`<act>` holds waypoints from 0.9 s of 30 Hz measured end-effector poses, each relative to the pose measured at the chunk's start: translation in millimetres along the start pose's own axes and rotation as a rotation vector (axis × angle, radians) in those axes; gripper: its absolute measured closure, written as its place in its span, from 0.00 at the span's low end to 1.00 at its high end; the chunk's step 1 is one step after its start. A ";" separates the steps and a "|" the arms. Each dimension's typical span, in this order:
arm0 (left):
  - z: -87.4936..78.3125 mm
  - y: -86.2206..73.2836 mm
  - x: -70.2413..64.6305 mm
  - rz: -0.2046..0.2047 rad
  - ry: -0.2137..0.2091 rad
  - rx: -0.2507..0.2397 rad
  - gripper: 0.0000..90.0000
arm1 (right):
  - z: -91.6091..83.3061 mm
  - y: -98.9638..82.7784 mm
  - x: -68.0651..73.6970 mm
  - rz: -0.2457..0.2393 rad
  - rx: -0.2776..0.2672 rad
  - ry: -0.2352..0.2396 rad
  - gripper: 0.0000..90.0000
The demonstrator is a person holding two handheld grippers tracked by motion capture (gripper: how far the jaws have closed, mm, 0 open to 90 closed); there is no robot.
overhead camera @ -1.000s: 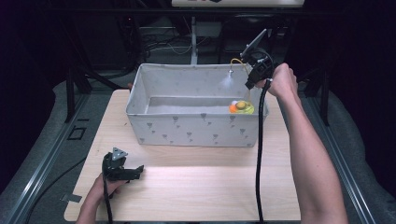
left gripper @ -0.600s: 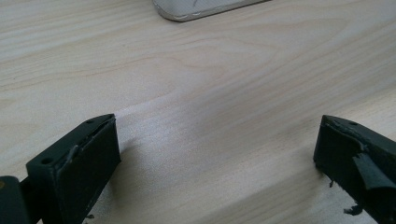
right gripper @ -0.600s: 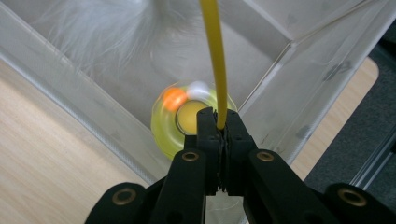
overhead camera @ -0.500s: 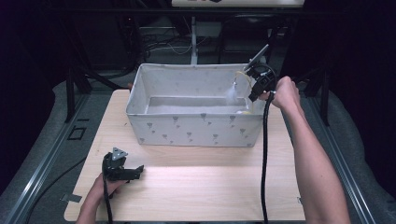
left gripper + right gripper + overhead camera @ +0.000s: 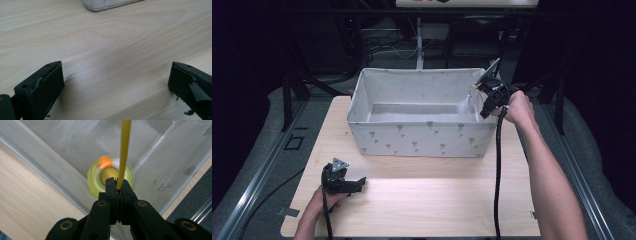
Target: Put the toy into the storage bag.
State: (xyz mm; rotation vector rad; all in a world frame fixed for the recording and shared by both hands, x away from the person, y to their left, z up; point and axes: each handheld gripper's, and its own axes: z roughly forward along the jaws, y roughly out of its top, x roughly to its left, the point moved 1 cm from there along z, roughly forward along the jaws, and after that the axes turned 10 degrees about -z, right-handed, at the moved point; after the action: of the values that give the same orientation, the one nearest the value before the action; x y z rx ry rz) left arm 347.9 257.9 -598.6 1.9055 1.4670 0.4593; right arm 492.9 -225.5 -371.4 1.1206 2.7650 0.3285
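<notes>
My right gripper (image 5: pixel 117 185) is shut on a thin yellow cord (image 5: pixel 124 147) that runs up out of the right gripper view. Beneath the jaws, a round yellow disc (image 5: pixel 96 178) with an orange and a white blob on it sits in a corner of the grey fabric bin (image 5: pixel 62 142). From above, the right gripper (image 5: pixel 486 100) hangs over the right end of the bin (image 5: pixel 422 137), tilted down into it. My left gripper (image 5: pixel 357 183) rests on the wooden table (image 5: pixel 427 200) at the front left, and its jaws (image 5: pixel 116 85) stand wide open with nothing between them.
The bin takes up the far half of the table, and its near corner (image 5: pixel 107 4) shows ahead of the left gripper. The right gripper's black cable (image 5: pixel 498 170) hangs down across the table's right side. Dark frames and cables stand behind the table.
The right gripper has sunk lower over the bin's right end. The yellow disc, seen from above in the bin a second ago, is now hidden there. The left gripper has kept still.
</notes>
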 end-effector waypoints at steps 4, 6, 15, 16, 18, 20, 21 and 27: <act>0.0 0.0 0.0 0.000 0.000 0.000 0.00 | 4.5 -2.2 -1.5 0.017 0.006 0.003 0.99; 0.0 0.0 0.0 0.000 0.000 0.000 0.00 | 7.2 -3.4 -2.2 0.024 0.018 0.003 0.99; 0.0 0.0 0.0 0.000 0.000 0.000 0.00 | 22.0 -2.8 -6.7 0.056 0.067 0.013 0.98; 0.0 0.0 0.0 0.000 0.000 0.000 0.00 | 23.5 -2.5 -6.8 0.057 0.071 0.016 0.98; 0.0 0.0 0.0 0.000 0.000 0.000 0.00 | 27.0 -2.1 -6.4 0.062 0.073 0.014 0.98; 0.0 0.0 0.0 0.000 0.000 0.000 0.00 | 28.3 -2.0 -6.5 0.071 0.085 0.018 0.98; 0.0 0.0 0.0 0.000 0.000 0.000 0.00 | 29.2 -2.2 -6.5 0.073 0.085 0.016 0.98; 0.0 0.0 0.0 0.000 0.000 0.000 0.00 | 19.3 -4.4 -7.2 0.075 0.058 0.009 0.94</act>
State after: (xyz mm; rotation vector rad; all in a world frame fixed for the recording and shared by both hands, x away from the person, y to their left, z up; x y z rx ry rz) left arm 348.0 257.9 -598.6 1.9054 1.4670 0.4593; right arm 499.1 -230.8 -390.8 1.2416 2.7621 0.2645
